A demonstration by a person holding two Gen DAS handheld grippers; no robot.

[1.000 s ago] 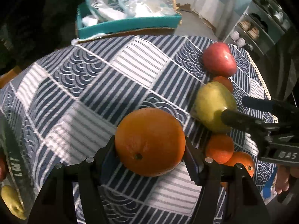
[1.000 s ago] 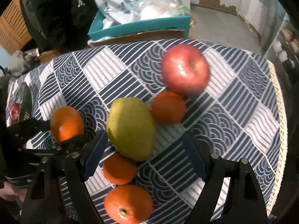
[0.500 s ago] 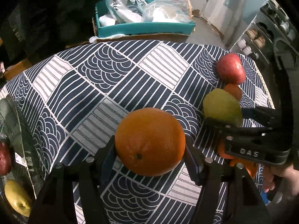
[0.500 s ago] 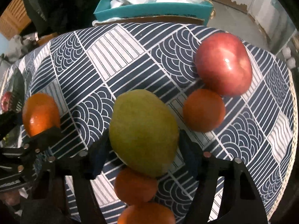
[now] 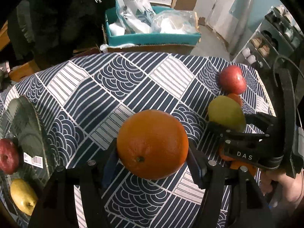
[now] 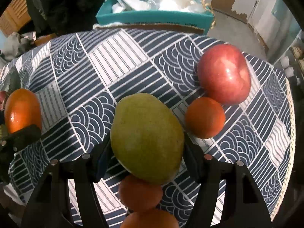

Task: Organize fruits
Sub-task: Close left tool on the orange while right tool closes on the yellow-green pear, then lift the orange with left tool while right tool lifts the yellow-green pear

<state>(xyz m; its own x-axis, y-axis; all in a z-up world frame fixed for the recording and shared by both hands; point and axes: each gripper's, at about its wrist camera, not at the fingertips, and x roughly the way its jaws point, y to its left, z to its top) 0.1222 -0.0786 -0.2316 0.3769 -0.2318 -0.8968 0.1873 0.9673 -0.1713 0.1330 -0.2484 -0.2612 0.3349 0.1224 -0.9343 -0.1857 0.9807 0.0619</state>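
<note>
The left gripper (image 5: 152, 161) is clamped on one large orange (image 5: 152, 144), held above the patterned tablecloth (image 5: 117, 87). The right gripper (image 6: 146, 152) is closed around one green mango (image 6: 146, 137), also lifted over the tablecloth. On the tablecloth, one red apple (image 6: 223, 73) lies beyond the mango and to its right, touching one small tangerine (image 6: 205, 117) just beside the mango. Two more tangerines sit below the mango, one (image 6: 140, 193) right under it and another (image 6: 151, 219) nearer the camera, making three tangerines in all. At the left edge of the tablecloth, a glass plate (image 5: 28, 133) holds one red apple (image 5: 8, 156) and one yellow pear (image 5: 23, 196). Beyond the tablecloth stands one teal box (image 5: 152, 38) holding plastic bags.
</note>
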